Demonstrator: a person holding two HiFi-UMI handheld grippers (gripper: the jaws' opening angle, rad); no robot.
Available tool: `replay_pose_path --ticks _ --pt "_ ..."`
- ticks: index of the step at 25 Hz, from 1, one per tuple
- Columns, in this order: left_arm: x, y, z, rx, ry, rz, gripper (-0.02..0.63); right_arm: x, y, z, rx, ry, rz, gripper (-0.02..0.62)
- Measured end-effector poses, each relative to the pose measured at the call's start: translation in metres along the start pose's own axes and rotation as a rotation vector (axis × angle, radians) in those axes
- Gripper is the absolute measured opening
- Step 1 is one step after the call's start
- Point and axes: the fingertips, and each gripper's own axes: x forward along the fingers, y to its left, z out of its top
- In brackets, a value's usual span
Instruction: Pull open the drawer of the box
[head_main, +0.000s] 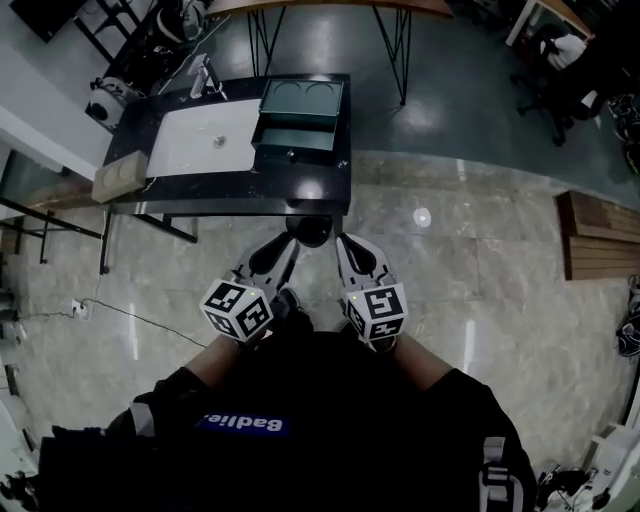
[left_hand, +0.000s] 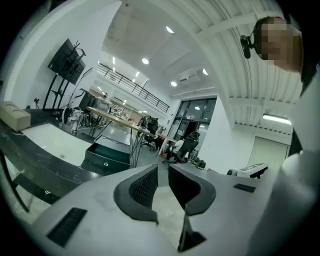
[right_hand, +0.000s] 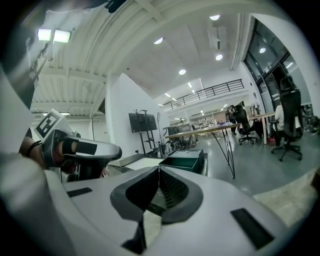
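A dark green box (head_main: 302, 98) stands at the right end of a black table (head_main: 230, 185). Its drawer (head_main: 295, 135) juts toward me with the hollow inside showing and a small knob (head_main: 291, 153) on the front. The box also shows far off in the left gripper view (left_hand: 107, 155) and in the right gripper view (right_hand: 185, 161). Both grippers hang close to my body, well short of the table. The left gripper (head_main: 285, 248) (left_hand: 162, 182) is open by a narrow gap, with nothing in it. The right gripper (head_main: 345, 245) (right_hand: 159, 172) is shut, pads touching, empty.
A white mat (head_main: 200, 138) covers the table's middle, with a beige block (head_main: 118, 178) at its left corner. A dark round object (head_main: 310, 230) sits by the table's near edge, between the grippers. A wooden table (head_main: 330, 8) stands beyond, and a wooden bench (head_main: 600, 235) to the right.
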Motion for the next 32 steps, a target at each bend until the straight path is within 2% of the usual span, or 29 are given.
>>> replay_pose_path --ticks 3,6,10,11,12,18,22,28,32 --pt "-0.005 -0.021 -0.002 0.075 0.005 0.008 0.069 -0.015 0.005 -0.006 0.017 0.008 0.018 0.000" --pt "-0.012 -0.042 -0.003 0.181 0.009 -0.031 0.069 -0.024 0.021 -0.001 0.008 -0.008 0.038 0.001" --pt "-0.026 -0.056 -0.011 0.267 0.027 -0.093 0.066 -0.027 0.055 0.004 -0.024 -0.026 0.063 0.001" --pt "-0.032 -0.058 -0.010 0.285 0.028 -0.100 0.019 -0.028 0.062 0.007 -0.031 -0.032 0.062 0.001" --pt "-0.038 -0.058 -0.008 0.303 0.024 -0.103 0.003 -0.029 0.068 0.011 -0.040 -0.040 0.060 0.000" --pt "-0.073 -0.035 0.006 0.391 -0.008 -0.058 0.002 -0.028 0.095 0.033 -0.098 -0.090 0.036 0.000" --pt "-0.080 -0.033 0.009 0.468 -0.011 -0.075 0.002 -0.028 0.107 0.043 -0.117 -0.127 0.031 0.000" --pt "-0.087 -0.028 0.010 0.495 -0.005 -0.082 0.002 -0.022 0.121 0.047 -0.140 -0.133 0.036 0.000" --pt "-0.091 -0.028 0.010 0.485 0.000 -0.087 0.002 -0.020 0.127 0.046 -0.151 -0.132 0.046 0.000"
